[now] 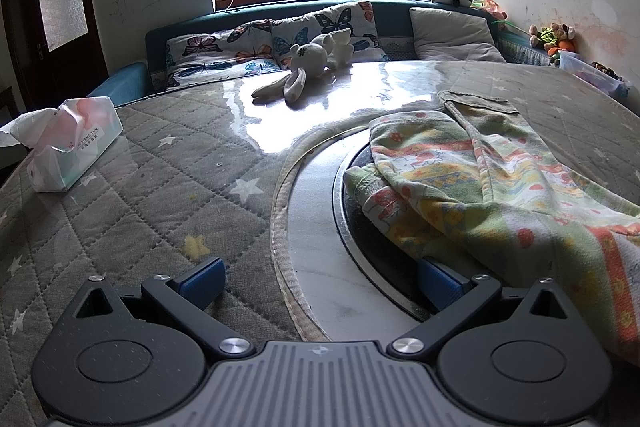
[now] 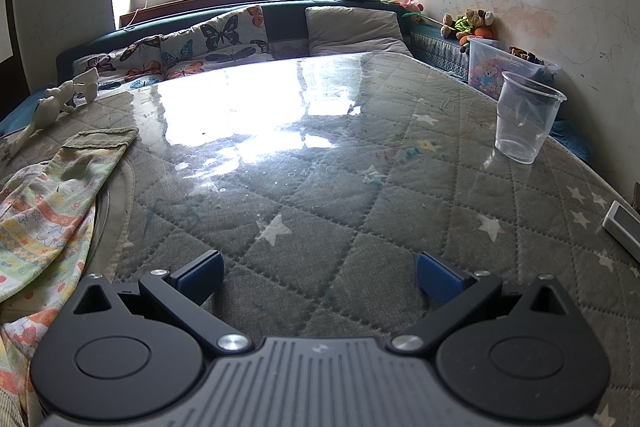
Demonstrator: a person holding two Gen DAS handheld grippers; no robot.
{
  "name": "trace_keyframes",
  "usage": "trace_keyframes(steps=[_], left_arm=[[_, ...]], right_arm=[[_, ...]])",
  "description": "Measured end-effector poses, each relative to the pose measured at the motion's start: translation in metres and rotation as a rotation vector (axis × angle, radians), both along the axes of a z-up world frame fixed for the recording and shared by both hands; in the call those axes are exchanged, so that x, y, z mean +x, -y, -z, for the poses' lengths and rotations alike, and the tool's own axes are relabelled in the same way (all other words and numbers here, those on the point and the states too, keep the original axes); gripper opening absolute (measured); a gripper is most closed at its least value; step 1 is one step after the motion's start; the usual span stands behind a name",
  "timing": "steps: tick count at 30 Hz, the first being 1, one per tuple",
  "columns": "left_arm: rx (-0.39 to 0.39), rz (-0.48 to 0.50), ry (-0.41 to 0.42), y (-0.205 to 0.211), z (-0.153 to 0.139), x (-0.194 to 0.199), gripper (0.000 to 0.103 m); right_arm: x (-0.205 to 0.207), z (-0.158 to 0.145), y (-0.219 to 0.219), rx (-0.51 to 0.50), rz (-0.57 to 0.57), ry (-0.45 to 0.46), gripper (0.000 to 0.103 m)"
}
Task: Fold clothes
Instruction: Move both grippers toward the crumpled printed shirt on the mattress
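A small garment point(image 1: 492, 179) with a pastel cartoon print and an olive waistband lies rumpled across the round inset of the table, right of centre in the left wrist view. Its edge drapes close over the right finger of my left gripper point(image 1: 322, 283), which stands open over the inset's rim. In the right wrist view the same garment point(image 2: 44, 211) lies at the far left. My right gripper point(image 2: 320, 277) is open above the bare quilted cover, to the right of the garment, with nothing between its fingers.
The table point(image 2: 320, 187) has a grey star-quilted cover under clear glossy sheeting. A tissue pack point(image 1: 68, 143) lies at left, a plush rabbit point(image 1: 304, 67) at the back, a clear plastic cup point(image 2: 524, 115) at right, a small flat device point(image 2: 624, 227) at the right edge. Sofa cushions point(image 2: 208, 39) lie behind.
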State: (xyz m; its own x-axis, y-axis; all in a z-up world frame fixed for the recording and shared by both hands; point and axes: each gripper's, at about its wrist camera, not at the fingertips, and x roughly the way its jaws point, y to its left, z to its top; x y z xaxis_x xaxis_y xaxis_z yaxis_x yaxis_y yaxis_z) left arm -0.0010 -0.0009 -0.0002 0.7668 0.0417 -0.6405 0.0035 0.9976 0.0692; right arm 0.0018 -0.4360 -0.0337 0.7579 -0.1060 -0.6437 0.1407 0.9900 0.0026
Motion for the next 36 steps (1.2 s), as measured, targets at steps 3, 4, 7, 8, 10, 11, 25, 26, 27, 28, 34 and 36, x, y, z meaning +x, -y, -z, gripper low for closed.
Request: trace_keyframes(steps=[3,4,7,8,10,11,25,26,27,28,34,36], left_arm=[[0.01,-0.011,-0.002,0.002,0.001,-0.002,0.103],[0.013,-0.014,-0.003,0.003,0.001,-0.003,0.103],[0.023,-0.025,-0.005,0.006,0.001,-0.006,0.103],[0.027,-0.028,-0.006,0.006,0.002,-0.007,0.103],[0.033,-0.035,-0.007,0.008,0.002,-0.009,0.103],[0.037,-0.037,-0.008,0.01,0.001,-0.012,0.103],[0.022,-0.072,-0.043,0.021,-0.013,-0.054,0.103],[0.024,-0.072,-0.046,0.023,-0.015,-0.057,0.103],[0.025,-0.073,-0.048,0.024,-0.017,-0.06,0.103],[0.028,-0.073,-0.049,0.026,-0.018,-0.063,0.103],[0.027,-0.079,-0.053,0.033,-0.024,-0.082,0.103],[0.022,-0.078,-0.051,0.035,-0.027,-0.087,0.103]], right_arm=[[-0.002,-0.001,-0.001,0.001,-0.006,0.0,0.103],[-0.002,-0.001,-0.001,0.001,-0.008,0.0,0.103],[-0.004,-0.001,-0.001,0.002,-0.013,0.0,0.103],[-0.005,-0.001,-0.001,0.002,-0.015,0.0,0.103],[-0.006,-0.002,-0.002,0.003,-0.019,0.0,0.103],[-0.007,-0.002,-0.002,0.003,-0.021,0.0,0.103],[-0.057,-0.017,-0.016,0.022,-0.087,0.016,0.103],[-0.061,-0.019,-0.019,0.02,-0.093,0.02,0.103],[-0.067,-0.022,-0.022,0.014,-0.1,0.025,0.103],[-0.072,-0.023,-0.025,0.012,-0.107,0.028,0.103],[-0.099,-0.034,-0.035,0.034,-0.128,0.048,0.103],[-0.107,-0.038,-0.037,0.049,-0.13,0.058,0.103]])
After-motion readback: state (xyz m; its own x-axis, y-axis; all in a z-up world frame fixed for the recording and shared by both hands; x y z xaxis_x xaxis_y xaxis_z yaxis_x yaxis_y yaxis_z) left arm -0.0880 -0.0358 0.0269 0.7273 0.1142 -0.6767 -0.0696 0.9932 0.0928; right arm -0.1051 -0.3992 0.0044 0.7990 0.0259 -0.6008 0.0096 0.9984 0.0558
